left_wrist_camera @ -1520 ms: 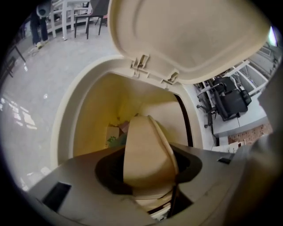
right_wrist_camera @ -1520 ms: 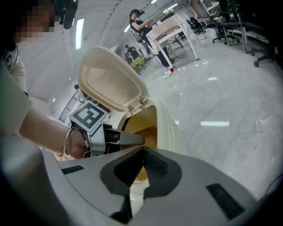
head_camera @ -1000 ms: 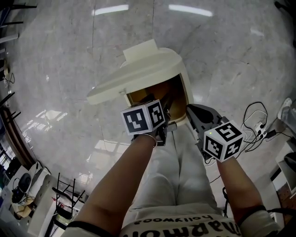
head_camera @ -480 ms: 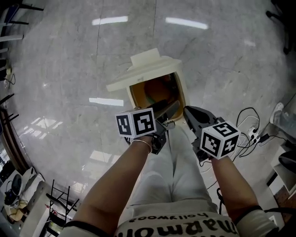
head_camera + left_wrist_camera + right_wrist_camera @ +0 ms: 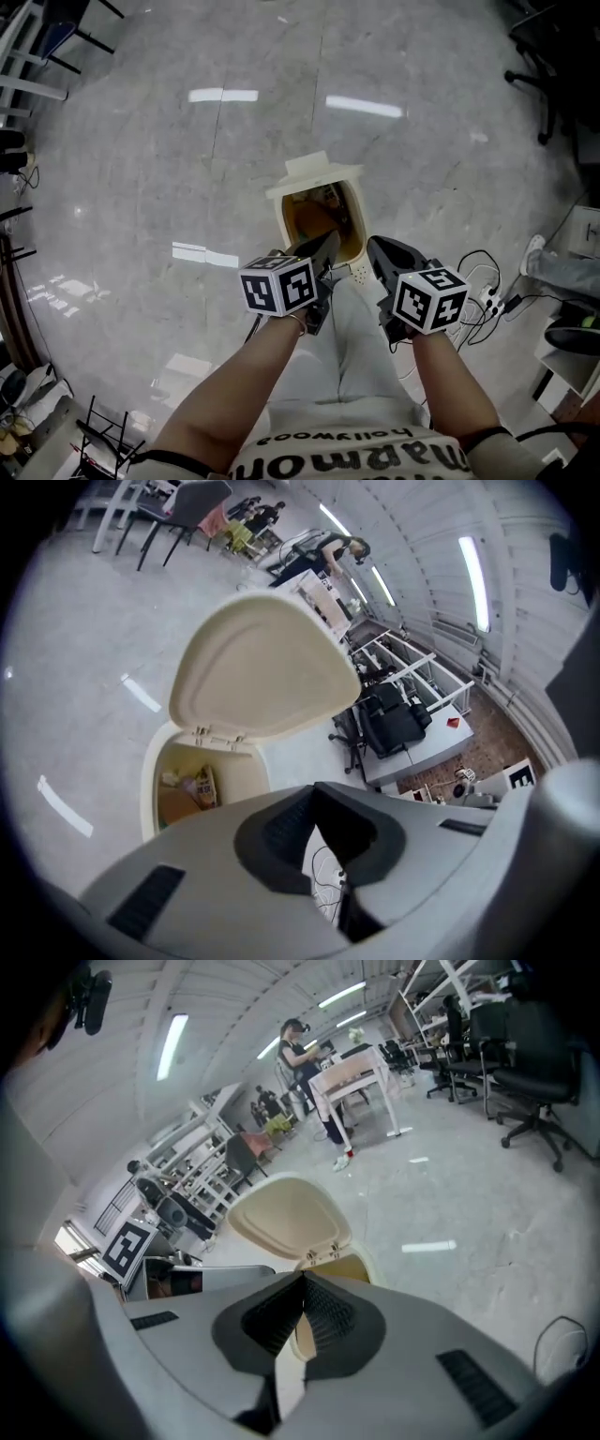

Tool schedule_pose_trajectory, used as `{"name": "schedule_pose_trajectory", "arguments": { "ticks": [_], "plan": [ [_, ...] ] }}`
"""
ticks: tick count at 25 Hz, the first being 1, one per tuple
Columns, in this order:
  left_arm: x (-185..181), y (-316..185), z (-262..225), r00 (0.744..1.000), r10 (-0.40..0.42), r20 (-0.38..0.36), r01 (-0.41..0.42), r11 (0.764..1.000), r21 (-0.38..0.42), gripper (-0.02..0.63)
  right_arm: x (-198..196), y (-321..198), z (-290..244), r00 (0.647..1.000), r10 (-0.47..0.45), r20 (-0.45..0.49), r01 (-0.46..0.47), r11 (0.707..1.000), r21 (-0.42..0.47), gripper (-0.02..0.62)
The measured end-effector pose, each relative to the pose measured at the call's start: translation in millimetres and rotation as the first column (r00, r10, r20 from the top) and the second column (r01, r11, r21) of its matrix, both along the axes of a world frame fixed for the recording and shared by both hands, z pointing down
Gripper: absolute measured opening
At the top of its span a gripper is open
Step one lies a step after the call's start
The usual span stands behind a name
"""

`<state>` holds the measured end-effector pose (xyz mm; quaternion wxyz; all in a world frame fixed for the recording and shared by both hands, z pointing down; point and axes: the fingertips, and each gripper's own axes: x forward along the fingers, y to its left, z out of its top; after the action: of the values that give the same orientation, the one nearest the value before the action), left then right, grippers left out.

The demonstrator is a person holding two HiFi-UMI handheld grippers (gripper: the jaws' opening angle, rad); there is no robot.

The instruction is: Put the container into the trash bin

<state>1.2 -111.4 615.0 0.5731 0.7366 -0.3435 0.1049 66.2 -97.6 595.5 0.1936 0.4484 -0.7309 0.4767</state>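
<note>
Cream trash bin (image 5: 316, 176) stands open

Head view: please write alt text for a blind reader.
A cream plastic trash bin stands open on a grey marble floor, rubbish inside. Near it a person holds the left tool, jaws closing on nothing, and the right tool, empty.

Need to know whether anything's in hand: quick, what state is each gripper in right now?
Left gripper: jaws closing, almost together, nothing between them.
Right gripper: closed, empty.
</note>
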Motion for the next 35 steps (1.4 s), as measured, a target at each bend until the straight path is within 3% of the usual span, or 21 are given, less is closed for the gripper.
{"name": "schedule_pose_trajectory", "arguments": {
  "ticks": [4, 7, 11, 13, 15, 19, 22, 24, 26, 28, 30, 32, 35],
  "plan": [
    [-1.0, -18.4, -50.9, 0.995, -0.027, -0.096, 0.034, 0.997, 0.066, 0.006, -10.9, -21.0, -44.0, 0.999, 0.038, 0.021, -0.039, 0.997, 0.065, 0.001],
    [-1.3, -26.7, -99.6, 0.985, -0.017, -0.17, 0.047, 0.984, 0.171, 0.006, -20.1, -33.1, -77.3, 0.999, 0.031, 0.039, -0.036, 0.992, 0.118, 0.002],
    [-11.0, -41.3, -172.6, 0.962, -0.053, -0.267, 0.138, 0.941, 0.31, 0.006, -18.3, -48.5, -122.2, 0.997, 0.073, 0.026, -0.077, 0.981, 0.177, 0.001],
    [-16.1, -55.8, -210.8, 0.959, -0.04, -0.282, 0.153, 0.907, 0.392, 0.006, -20.3, -66.6, -154.4, 0.997, 0.073, 0.019, -0.075, 0.97, 0.232, 0.002],
    [-22.7, -70.2, -253.9, 0.957, -0.003, -0.289, 0.152, 0.854, 0.497, 0.006, -26.7, -86.1, -194.8, 0.998, 0.056, 0.012, -0.057, 0.95, 0.308, 0.001],
    [-46.9, -85.1, -343.9, 0.952, 0.015, -0.305, 0.201, 0.72, 0.664, 0.005, -46.9, -102.4, -281.6, 1.0, -0.007, 0.025, -0.005, 0.888, 0.46, 0.0],
    [-67.3, -88.2, -420.2, 0.916, 0.007, -0.401, 0.312, 0.615, 0.724, 0.0, -54.9, -101.5, -354.0, 0.995, -0.063, 0.071, 0.011, 0.819, 0.574, 0.002],
    [-75.4, -87.3, -474.4, 0.892, 0.044, -0.45, 0.357, 0.54, 0.762, 0.0, -59.5, -99.0, -409.9, 0.99, -0.114, 0.087, 0.026, 0.743, 0.669, 0.002],
    [-77.0, -80.3, -526.3, 0.882, 0.109, -0.458, 0.364, 0.457, 0.811, -0.015, -64.4, -90.4, -466.8, 0.984, -0.166, 0.072, 0.051, 0.636, 0.77, 0.0],
    [-75.5, -68.0, -569.6, 0.884, 0.17, -0.436, 0.353, 0.37, 0.859, -0.014, -66.8, -78.2, -514.9, 0.979, -0.195, 0.053, 0.059, 0.531, 0.846, 0.002],
    [-71.3, -51.4, -596.9, 0.902, 0.212, -0.376, 0.309, 0.289, 0.906, -0.009, -66.8, -65.6, -548.5, 0.978, -0.201, 0.056, 0.046, 0.471, 0.881, 0.002],
    [-67.8, -33.8, -605.8, 0.924, 0.228, -0.308, 0.252, 0.243, 0.937, -0.009, -67.2, -52.8, -567.4, 0.977, -0.203, 0.067, 0.034, 0.458, 0.888, 0.001],
    [-64.4, -15.5, -601.8, 0.937, 0.229, -0.264, 0.205, 0.252, 0.946, -0.012, -63.2, -40.4, -575.0, 0.98, -0.188, 0.064, 0.031, 0.462, 0.886, 0.001]
  ]
}}
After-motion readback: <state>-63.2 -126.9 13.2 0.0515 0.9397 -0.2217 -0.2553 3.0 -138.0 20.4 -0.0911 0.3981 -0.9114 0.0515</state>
